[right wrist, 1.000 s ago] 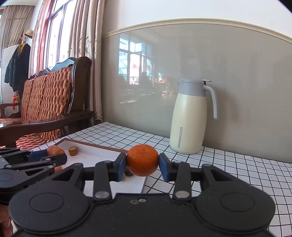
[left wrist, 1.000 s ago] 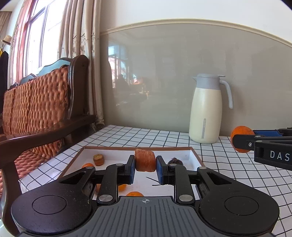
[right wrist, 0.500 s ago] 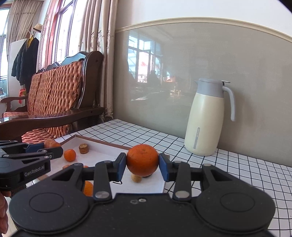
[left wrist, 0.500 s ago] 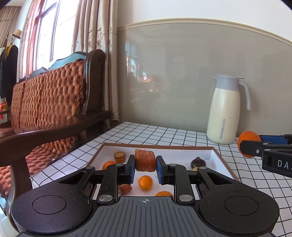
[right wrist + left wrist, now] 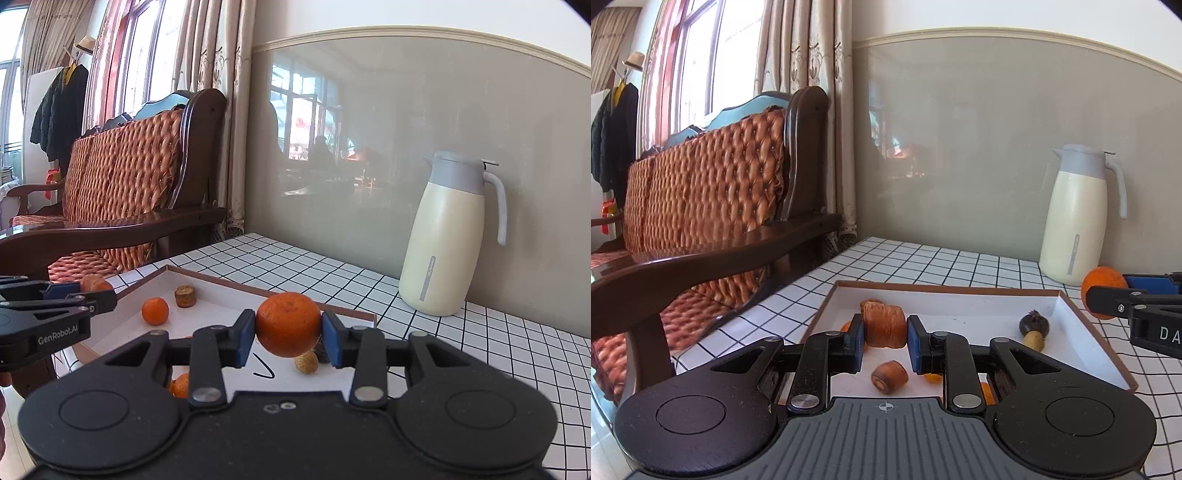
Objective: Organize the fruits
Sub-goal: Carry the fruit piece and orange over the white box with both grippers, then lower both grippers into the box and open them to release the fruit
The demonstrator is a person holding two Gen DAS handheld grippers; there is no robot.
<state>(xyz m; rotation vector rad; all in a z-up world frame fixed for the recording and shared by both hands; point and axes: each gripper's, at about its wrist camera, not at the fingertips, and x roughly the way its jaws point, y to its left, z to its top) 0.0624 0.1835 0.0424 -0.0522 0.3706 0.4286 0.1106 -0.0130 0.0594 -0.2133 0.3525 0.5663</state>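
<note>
Left claw [image 5: 885, 341]: pinching a ridged brown fruit [image 5: 885, 325] between its blue pads, held above the near left part of the white tray [image 5: 1086, 325]. Right claw [image 5: 289, 338]: clamped on a round orange [image 5: 289, 324], poised above the tray's near right corner. Directly beneath the left claw lies a small brown fruit [image 5: 889, 376]; to its right sit a dark fruit [image 5: 1034, 325] and a tan one touching it. Under and left of the right claw lie a pale nut-like fruit [image 5: 306, 362], a small orange [image 5: 155, 311] and a squat brown piece [image 5: 185, 296]. Beyond both claws a cream jug [image 5: 443, 247] stands on the tiled bench [image 5: 517, 350]; a wooden sofa [image 5: 713, 206] is off to the left. Hazards, as judged: a round orange let go from height may roll into its neighbours or over the low rim; the two claws, working close over one tray, may collide; a hard pinch may bruise the soft brown fruit.
</note>
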